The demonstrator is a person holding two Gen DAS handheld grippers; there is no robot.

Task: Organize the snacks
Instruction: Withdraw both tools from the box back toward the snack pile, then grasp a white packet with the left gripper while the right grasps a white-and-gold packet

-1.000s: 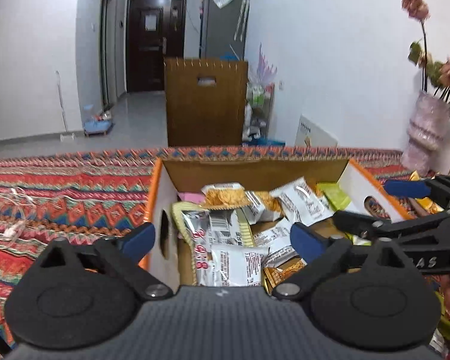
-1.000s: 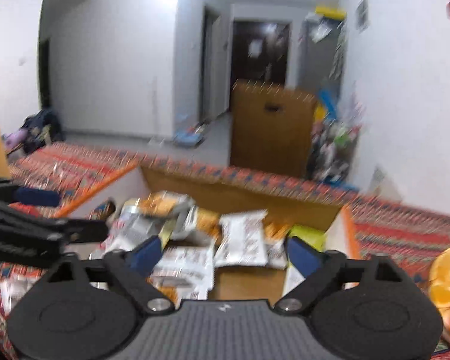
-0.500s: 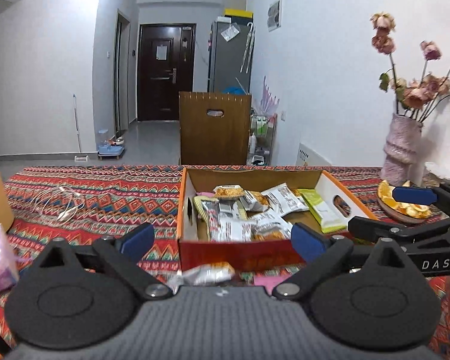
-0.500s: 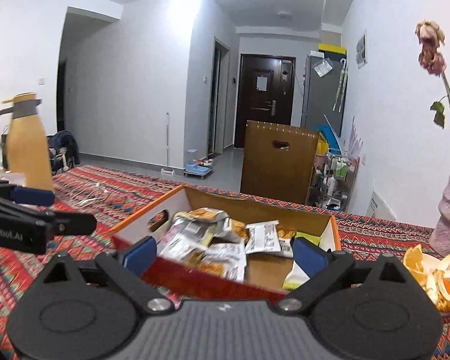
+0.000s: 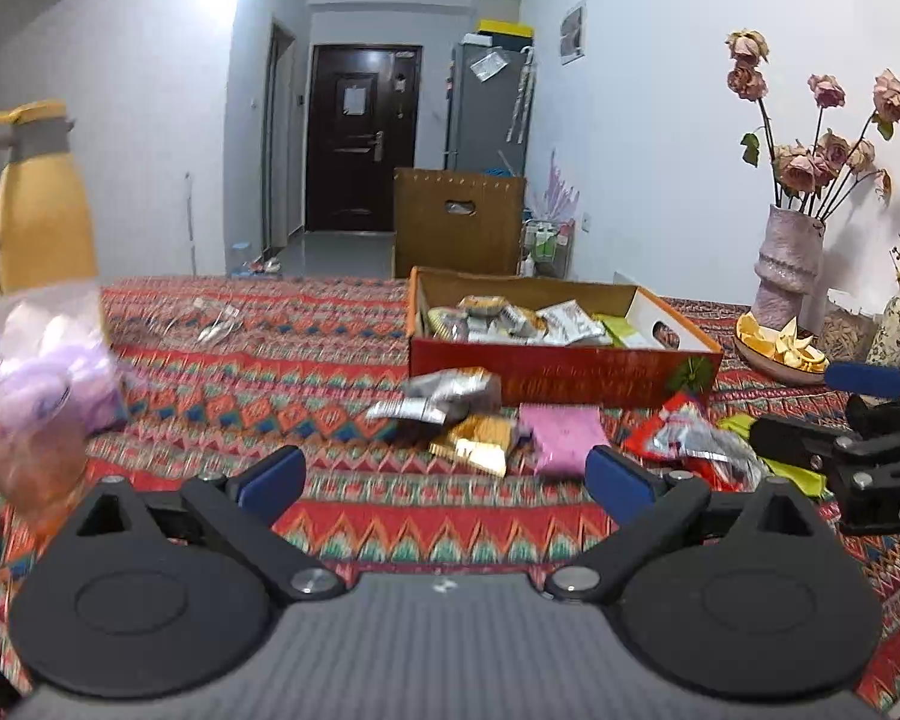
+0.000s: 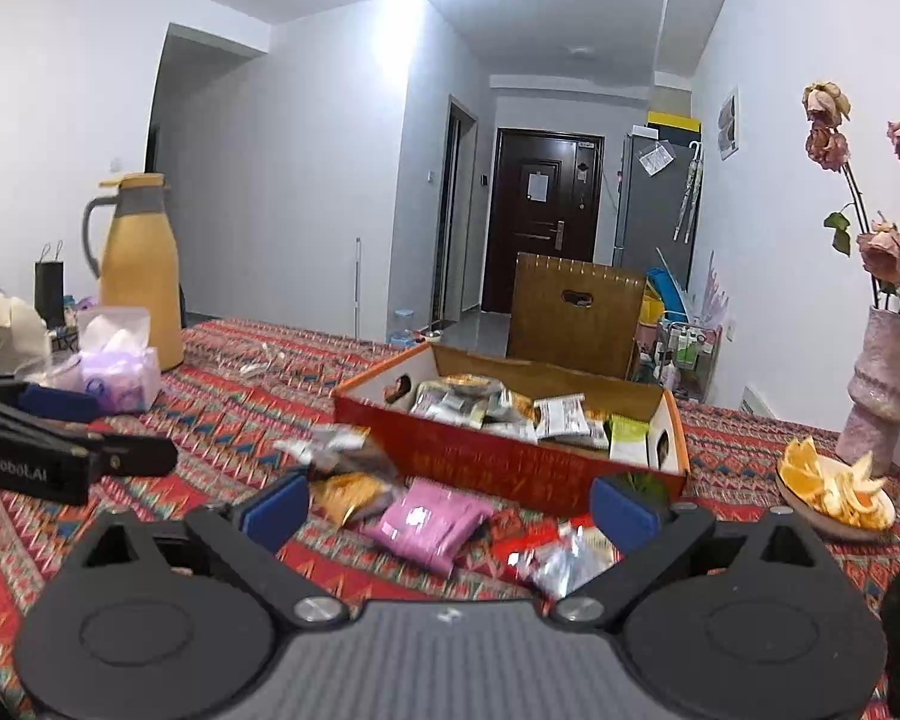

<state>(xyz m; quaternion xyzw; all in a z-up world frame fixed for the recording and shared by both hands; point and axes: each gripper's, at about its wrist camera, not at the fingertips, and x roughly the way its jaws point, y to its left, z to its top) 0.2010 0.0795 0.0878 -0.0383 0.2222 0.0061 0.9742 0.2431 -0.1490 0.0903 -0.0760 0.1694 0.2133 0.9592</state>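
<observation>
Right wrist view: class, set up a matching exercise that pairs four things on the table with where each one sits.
Things:
1. pink packet
2. jug
3. vase
4. green packet

Places:
A. inside the box
B. far right, behind the plate of orange peel
C. on the cloth in front of the box
D. far left, behind the tissue pack

Pairs: 1-C, 2-D, 3-B, 4-A

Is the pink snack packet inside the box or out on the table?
Out. The pink packet lies on the patterned cloth in front of the red box.
</observation>
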